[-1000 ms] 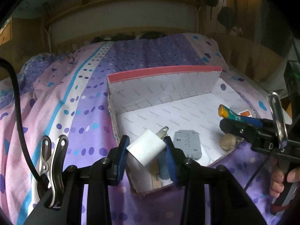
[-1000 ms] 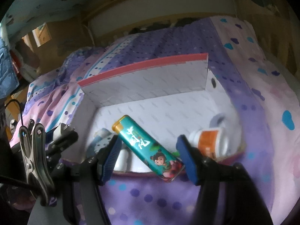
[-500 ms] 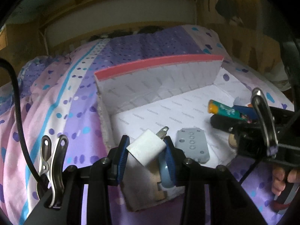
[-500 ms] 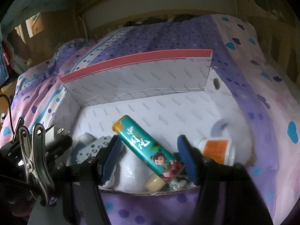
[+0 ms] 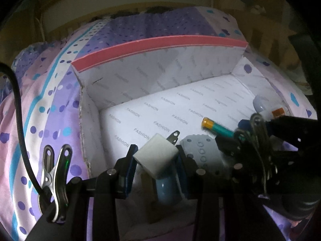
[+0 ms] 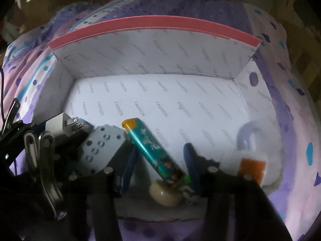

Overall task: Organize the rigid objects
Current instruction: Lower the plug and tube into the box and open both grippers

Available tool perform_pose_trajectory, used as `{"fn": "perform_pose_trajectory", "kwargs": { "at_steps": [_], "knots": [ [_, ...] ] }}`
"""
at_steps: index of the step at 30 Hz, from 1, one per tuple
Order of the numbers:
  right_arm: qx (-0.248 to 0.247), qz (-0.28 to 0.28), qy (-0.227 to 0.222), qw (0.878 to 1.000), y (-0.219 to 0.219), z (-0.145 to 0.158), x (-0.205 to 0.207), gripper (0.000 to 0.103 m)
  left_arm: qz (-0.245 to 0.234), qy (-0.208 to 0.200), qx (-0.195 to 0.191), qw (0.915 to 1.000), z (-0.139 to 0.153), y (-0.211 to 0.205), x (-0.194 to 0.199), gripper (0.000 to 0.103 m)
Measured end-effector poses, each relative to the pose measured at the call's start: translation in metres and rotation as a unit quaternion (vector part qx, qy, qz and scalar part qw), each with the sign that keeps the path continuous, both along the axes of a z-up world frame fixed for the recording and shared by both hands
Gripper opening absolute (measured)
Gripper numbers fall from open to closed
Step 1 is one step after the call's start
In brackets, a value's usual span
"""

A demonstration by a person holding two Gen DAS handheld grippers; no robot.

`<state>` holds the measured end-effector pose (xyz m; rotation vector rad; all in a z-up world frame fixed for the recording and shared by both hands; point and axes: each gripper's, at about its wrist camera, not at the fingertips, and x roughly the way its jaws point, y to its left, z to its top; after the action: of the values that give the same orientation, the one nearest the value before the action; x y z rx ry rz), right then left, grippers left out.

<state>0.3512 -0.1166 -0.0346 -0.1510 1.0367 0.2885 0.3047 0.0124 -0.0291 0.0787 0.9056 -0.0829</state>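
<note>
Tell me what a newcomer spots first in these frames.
The white box with a pink rim, open on the purple dotted bedspread. Over its near left corner the left gripper grips a white charger. Right of it, the teal lighter slants between the right gripper's closing jaws.

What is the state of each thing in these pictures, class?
Box: open, on the bed.
Charger: gripped in left claw, prongs out.
Lighter: tilted between the closing right claw pads.
Grey remote: lying in box.
Bottle: lying in box.
</note>
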Motion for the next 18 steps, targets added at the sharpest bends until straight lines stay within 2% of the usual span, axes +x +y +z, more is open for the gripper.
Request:
{"fn": "perform_pose_trajectory", "kwargs": {
  "at_steps": [7,11,18],
  "knots": [
    [0.007,0.000,-0.009,1.000,-0.005,-0.001,-0.005,0.047,0.008,0.008,0.004,0.9999,-0.002,0.001,0.000,0.037],
    [-0.005,0.005,-0.018,1.000,-0.001,-0.005,-0.008,0.048,0.017,0.021,0.022,0.9994,-0.002,0.002,-0.001,0.038],
    [0.004,-0.006,-0.028,1.000,-0.002,-0.005,-0.010,0.049,0.037,-0.012,0.035,0.9986,-0.004,0.000,-0.009,0.039]
  ]
}}
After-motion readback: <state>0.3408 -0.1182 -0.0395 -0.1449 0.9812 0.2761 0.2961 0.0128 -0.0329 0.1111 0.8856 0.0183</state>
